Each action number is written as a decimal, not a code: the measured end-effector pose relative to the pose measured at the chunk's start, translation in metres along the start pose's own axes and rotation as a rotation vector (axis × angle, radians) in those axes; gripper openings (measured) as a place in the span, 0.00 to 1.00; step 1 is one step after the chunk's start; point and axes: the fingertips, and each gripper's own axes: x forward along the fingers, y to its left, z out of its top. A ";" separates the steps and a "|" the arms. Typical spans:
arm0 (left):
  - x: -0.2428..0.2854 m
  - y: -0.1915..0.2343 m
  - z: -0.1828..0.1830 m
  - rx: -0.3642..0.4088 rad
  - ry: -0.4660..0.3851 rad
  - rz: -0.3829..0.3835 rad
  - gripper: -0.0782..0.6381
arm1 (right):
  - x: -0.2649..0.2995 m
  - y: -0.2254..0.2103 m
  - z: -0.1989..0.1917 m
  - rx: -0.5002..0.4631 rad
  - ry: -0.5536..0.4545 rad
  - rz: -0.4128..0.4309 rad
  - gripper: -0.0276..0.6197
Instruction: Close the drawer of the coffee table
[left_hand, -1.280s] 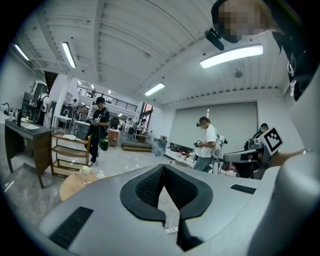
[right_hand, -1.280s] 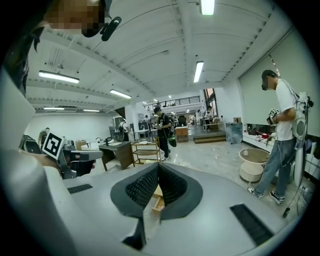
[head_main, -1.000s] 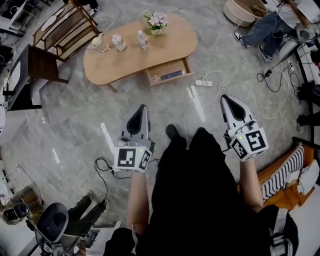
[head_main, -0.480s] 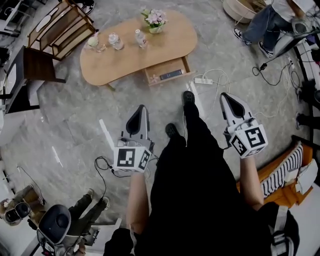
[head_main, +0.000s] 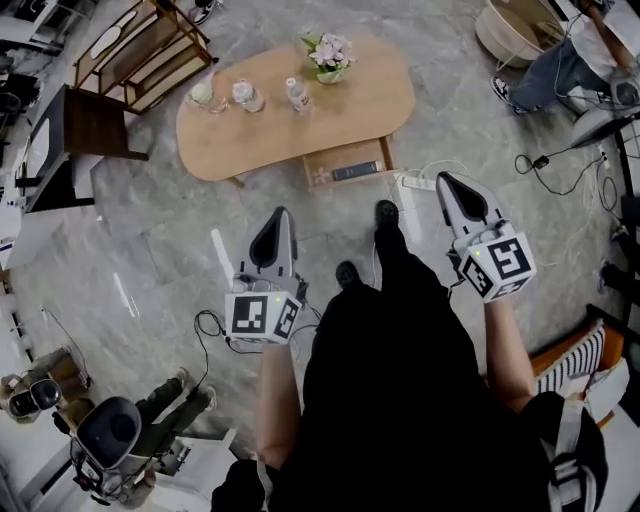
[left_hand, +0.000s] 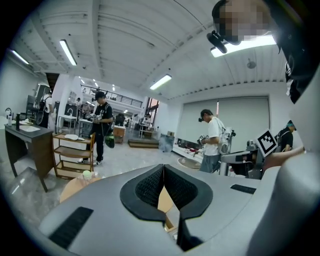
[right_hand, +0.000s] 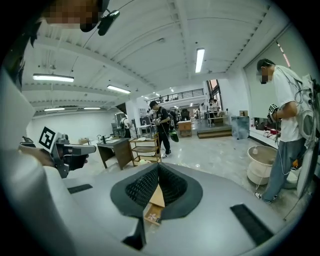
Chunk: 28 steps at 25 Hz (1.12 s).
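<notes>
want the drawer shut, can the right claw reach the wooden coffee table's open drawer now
Probably not: the shut right claw hangs short of the oval wooden table's open drawer; only floor and a white power strip lie between.

No legible words, numbers or brands in any view. Left marker cube (head_main: 262, 316) and right marker cube (head_main: 497, 266) bear coded squares only.

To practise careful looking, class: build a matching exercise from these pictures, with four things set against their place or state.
Things:
1 drawer
2 flowers
3 power strip
4 left gripper

Place or state:
A lying on the floor
B shut, nothing held
C pulled open
D standing on the coffee table

Pairs: 1-C, 2-D, 3-A, 4-B
</notes>
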 end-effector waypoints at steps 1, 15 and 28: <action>0.008 -0.002 0.005 0.000 -0.003 0.014 0.13 | 0.006 -0.010 0.002 -0.007 0.006 0.013 0.06; 0.084 -0.017 -0.043 -0.074 0.116 0.192 0.13 | 0.081 -0.111 -0.058 -0.076 0.215 0.164 0.06; 0.127 0.010 -0.146 -0.047 0.234 0.174 0.13 | 0.124 -0.135 -0.189 -0.125 0.418 0.162 0.06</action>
